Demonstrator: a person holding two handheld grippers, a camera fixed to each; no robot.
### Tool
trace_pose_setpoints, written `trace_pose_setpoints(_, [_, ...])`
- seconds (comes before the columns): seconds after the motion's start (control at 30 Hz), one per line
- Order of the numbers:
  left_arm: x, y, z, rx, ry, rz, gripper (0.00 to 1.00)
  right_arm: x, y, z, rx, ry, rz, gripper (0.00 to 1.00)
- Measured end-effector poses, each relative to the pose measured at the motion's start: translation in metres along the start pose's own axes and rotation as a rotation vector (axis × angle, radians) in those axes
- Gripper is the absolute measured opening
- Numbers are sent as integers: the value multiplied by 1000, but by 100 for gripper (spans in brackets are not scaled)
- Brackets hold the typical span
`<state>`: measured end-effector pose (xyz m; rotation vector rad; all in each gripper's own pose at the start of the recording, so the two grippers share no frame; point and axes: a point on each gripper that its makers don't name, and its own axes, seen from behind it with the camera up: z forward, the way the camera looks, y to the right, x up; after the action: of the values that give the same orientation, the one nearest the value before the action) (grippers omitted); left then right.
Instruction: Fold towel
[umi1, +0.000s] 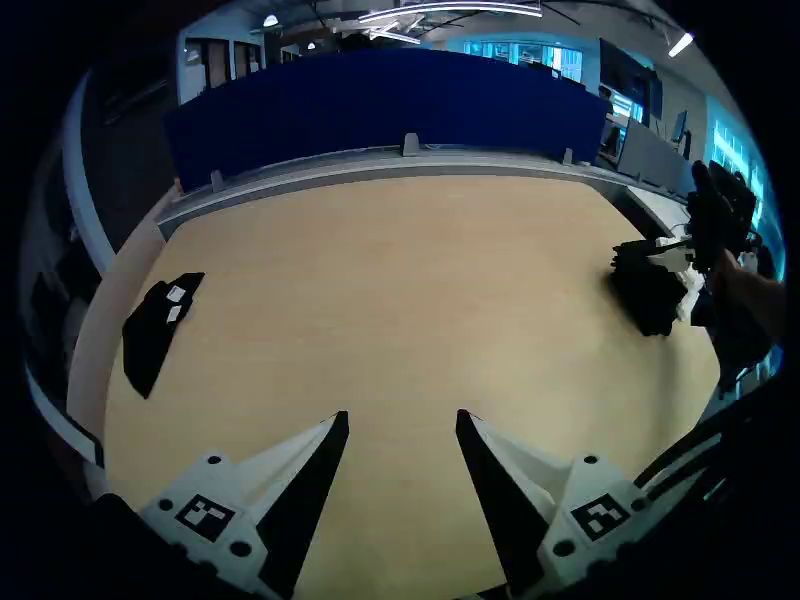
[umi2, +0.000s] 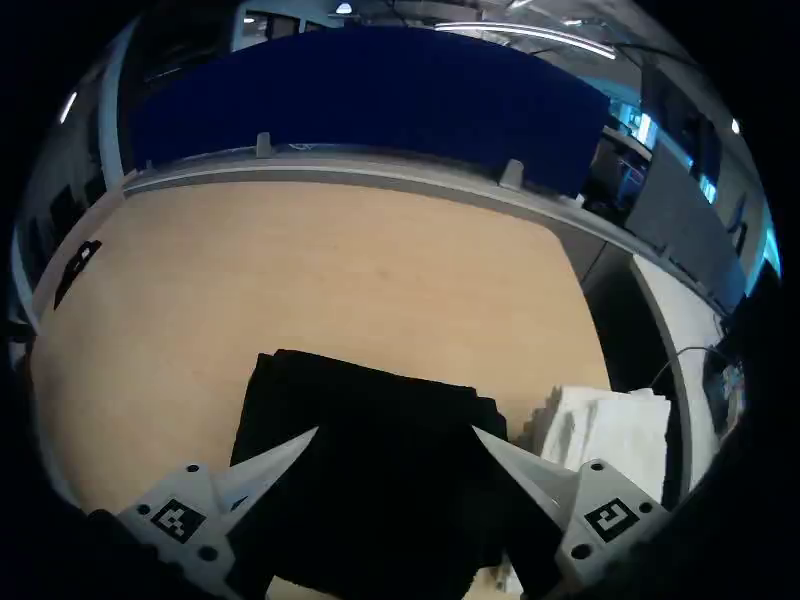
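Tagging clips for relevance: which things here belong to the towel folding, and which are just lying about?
Job in hand:
black towel, under the open right tool
left tool, open over the table

Lying about:
white folded stack beside the towel
small black piece with white tags, near the table's edge
blue divider

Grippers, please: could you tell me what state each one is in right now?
Left gripper: open, holding nothing.
Right gripper: open, fingers spread over the black towel.
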<state>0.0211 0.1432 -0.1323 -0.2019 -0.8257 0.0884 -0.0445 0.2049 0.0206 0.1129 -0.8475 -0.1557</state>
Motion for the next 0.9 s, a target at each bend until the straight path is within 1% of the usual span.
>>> trace_pose_setpoints(0.17, [-2, -1, -1, 4, -2, 0, 79, -4, 3, 8, 3, -10, 16, 99])
trace_pose_setpoints(0.27, [-2, -2, -1, 7, -2, -2, 79, -4, 5, 9, 4, -9, 28, 99])
trace_pose_setpoints(0.47, [-1, -4, -1, 8, -1, -3, 79, -1, 3, 7, 3, -4, 17, 99])
trace_pose_setpoints(0.57, [0, -3, -1, 7, 0, -1, 79, 2, 0, 2, 4, 6, 6, 99])
trace_pose_setpoints(0.7, [3, -1, -2, 3, 3, 1, 79, 8, -3, -9, 1, 27, -7, 99])
trace_pose_setpoints(0.9, [6, 1, -3, -5, 8, -2, 79, 14, -7, -21, -3, 57, -10, 99])
